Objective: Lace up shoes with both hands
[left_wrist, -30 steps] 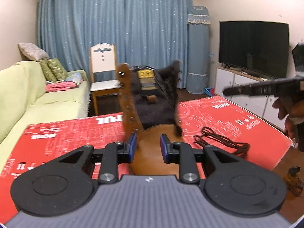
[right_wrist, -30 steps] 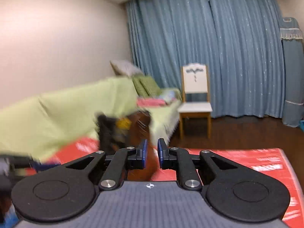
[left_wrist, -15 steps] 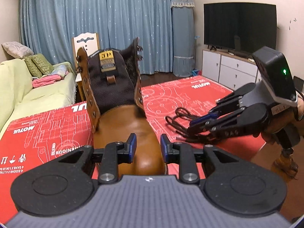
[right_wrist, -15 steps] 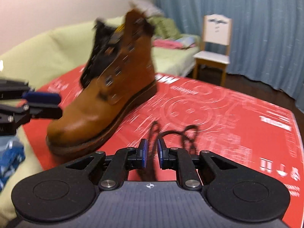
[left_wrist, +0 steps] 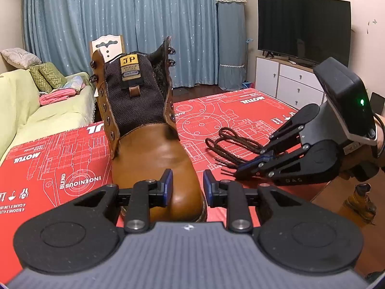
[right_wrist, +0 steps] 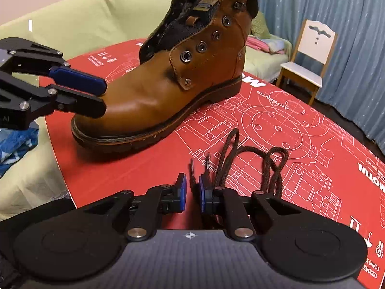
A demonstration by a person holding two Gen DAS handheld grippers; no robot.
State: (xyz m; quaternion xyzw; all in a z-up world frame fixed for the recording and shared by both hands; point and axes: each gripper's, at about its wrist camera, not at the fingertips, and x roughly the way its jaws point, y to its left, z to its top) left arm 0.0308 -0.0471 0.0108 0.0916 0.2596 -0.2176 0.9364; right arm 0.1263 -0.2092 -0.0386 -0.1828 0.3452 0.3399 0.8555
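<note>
Brown boot (left_wrist: pixel 154 149) upright on red board (left_wrist: pixel 60 163); dark lace (left_wrist: pixel 231 144) beside it

Left tongs (left_wrist: pixel 187 187) with black linkage arms, blue pads, silver pivot screws, ribbed grey body carrying two round black discs, right tongs (right_wrist: pixel 191 189) of the same build, black camera housing with green light behind them

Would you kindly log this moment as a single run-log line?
left tongs: open at boot toe | right tongs: closing around shoelace end | eyelets: unlaced | surface: red board
</note>
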